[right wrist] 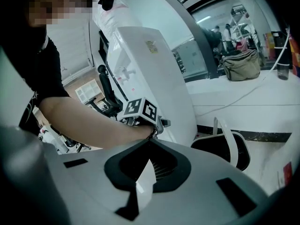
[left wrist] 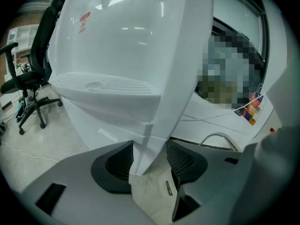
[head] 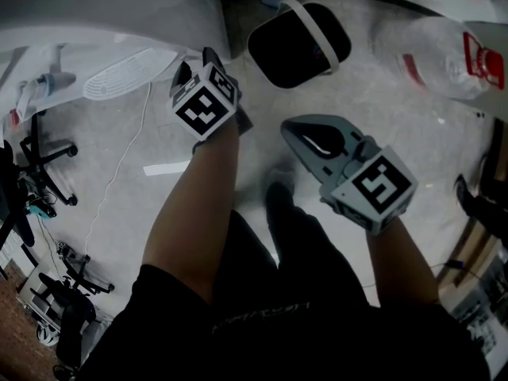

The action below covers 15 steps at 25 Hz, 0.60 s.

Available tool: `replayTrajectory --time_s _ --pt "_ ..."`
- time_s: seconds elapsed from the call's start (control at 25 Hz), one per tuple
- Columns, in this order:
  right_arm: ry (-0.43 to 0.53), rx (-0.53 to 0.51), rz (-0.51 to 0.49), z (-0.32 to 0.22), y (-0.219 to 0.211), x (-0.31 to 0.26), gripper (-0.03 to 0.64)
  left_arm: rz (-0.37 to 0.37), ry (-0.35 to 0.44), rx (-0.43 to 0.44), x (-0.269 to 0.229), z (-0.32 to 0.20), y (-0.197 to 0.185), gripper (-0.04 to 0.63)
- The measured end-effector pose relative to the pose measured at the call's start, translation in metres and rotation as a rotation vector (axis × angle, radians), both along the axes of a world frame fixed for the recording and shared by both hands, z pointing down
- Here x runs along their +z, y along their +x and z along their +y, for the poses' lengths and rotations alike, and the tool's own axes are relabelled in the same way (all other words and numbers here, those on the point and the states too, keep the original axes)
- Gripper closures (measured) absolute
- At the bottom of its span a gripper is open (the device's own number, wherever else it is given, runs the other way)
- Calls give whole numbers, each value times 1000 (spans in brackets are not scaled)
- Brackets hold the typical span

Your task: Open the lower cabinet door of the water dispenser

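Currently the water dispenser [left wrist: 122, 41] stands upright on the floor [left wrist: 152, 193], long axis vertical. Its front, with the drip tray [left wrist: 103, 86], faces toward an office chair [left wrist: 26, 78] that stands well apart from the dispenser. The lower cabinet door [left wrist: 101, 125] is the white face directly below that tray, and its long edge runs down the dispenser's front corner to the floor. Whether the door sits flush or ajar cannot be told. The left gripper [left wrist: 149, 156] is at the foot of that corner with its jaws apart and astride the door's edge. One pad [left wrist: 119, 161] lies close against the edge, and a narrow gap shows at the other. The right gripper [right wrist: 150, 142] is held well back from the dispenser, tips together and holding nothing, looking past the person's left forearm [right wrist: 84, 121]. A black bin [head: 298, 42] sits just beside the dispenser's base.
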State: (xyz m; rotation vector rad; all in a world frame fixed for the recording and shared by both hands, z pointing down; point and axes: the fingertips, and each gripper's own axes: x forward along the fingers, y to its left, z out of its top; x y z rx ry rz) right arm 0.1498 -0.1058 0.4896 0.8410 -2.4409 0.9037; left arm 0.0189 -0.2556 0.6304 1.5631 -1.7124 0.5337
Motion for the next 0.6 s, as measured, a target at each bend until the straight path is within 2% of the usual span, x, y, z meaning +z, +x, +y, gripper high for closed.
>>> replayTrajectory --time_s 0.36,0.6 --pt "1 31 -20 4 4 -6 604 38 -12 -6 -3 2 4 393" --pt "-5 41 -23 12 4 -8 604 21 -27 13 -3 5 2 394"
